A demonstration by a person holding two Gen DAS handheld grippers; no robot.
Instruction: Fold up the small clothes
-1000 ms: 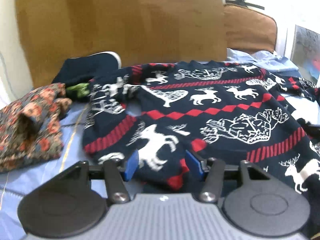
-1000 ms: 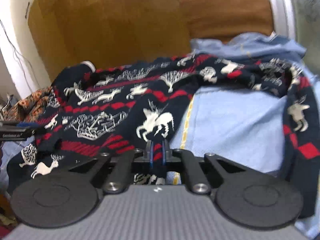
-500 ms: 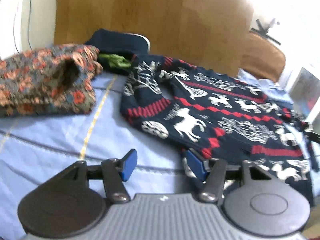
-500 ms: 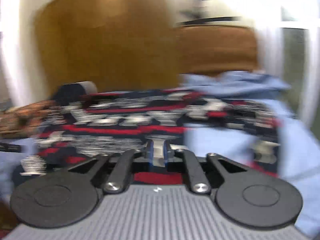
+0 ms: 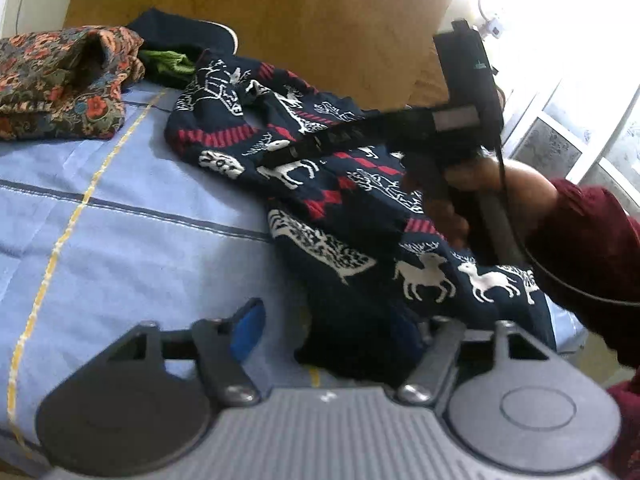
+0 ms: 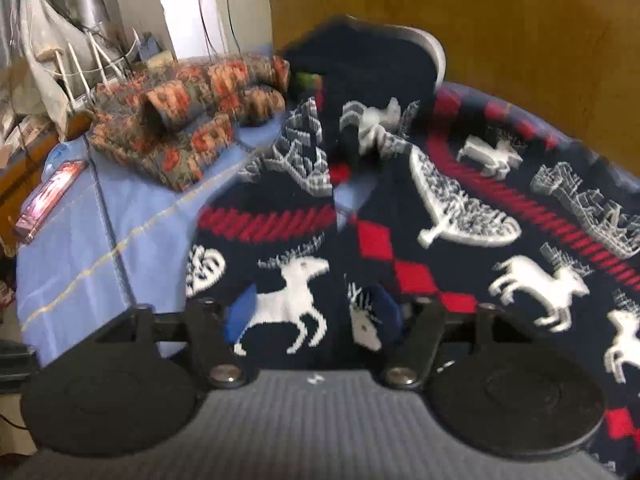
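Observation:
A navy sweater (image 5: 352, 200) with white reindeer and red bands lies spread on the blue bedsheet (image 5: 120, 248). My left gripper (image 5: 326, 332) hovers at its near edge, jaws apart and closing. A dark fold of the hem lies between them and hides the right pad; the left pad is over bare sheet. My right gripper (image 6: 312, 316) hangs over the sweater (image 6: 440, 220) near its left sleeve, jaws opening, knit below them and nothing pinched. In the left wrist view the right gripper (image 5: 276, 158) reaches across the sweater, held by a hand in a maroon sleeve (image 5: 592, 248).
A folded floral garment (image 5: 60, 80) lies at the far left of the bed, with a dark garment (image 5: 180, 28) and something green behind it. A wooden headboard (image 5: 280, 12) stands at the back. A small red flat object (image 6: 52, 196) rests near the bed's left edge.
The right gripper has let go of the sweater, opened, and swung left over its body. The left gripper has shifted to the sweater's near edge, and the right hand now shows in its view.

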